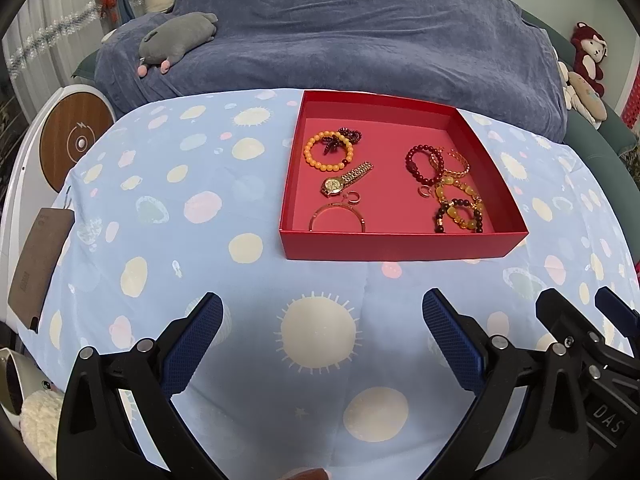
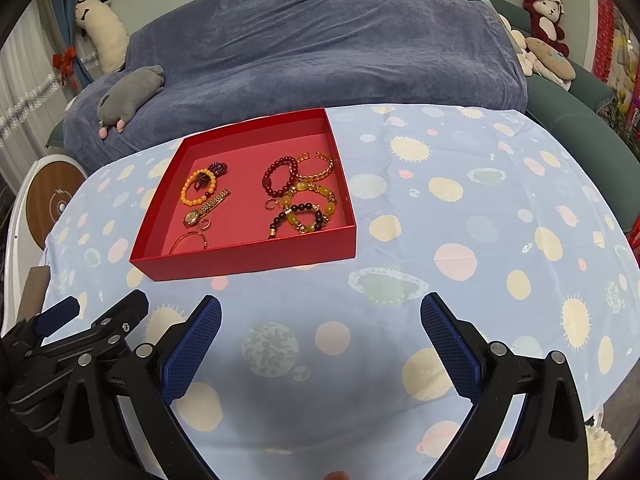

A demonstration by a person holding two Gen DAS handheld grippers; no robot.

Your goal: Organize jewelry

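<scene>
A red tray [image 1: 400,245] [image 2: 256,258] sits on the blue patterned tablecloth. It holds an orange bead bracelet [image 1: 329,153] [image 2: 199,189], a gold watch [image 1: 344,182] [image 2: 205,208], a thin gold bangle [image 1: 337,218] [image 2: 188,242], dark red bead bracelets [image 1: 423,166] [image 2: 280,178], a gold cuff [image 1: 456,164] [image 2: 316,168], yellow-and-dark bead bracelets [image 1: 460,208] [image 2: 306,210] and small rings [image 1: 354,197]. My left gripper [image 1: 322,320] is open and empty, near of the tray. My right gripper [image 2: 320,320] is open and empty, near and right of the tray.
A sofa under a blue-grey blanket [image 1: 360,32] stands behind the table, with a grey plush toy [image 1: 176,38] and other plush toys [image 2: 546,16]. A round wooden-faced device [image 1: 76,140] and a brown card [image 1: 36,264] are at the left table edge.
</scene>
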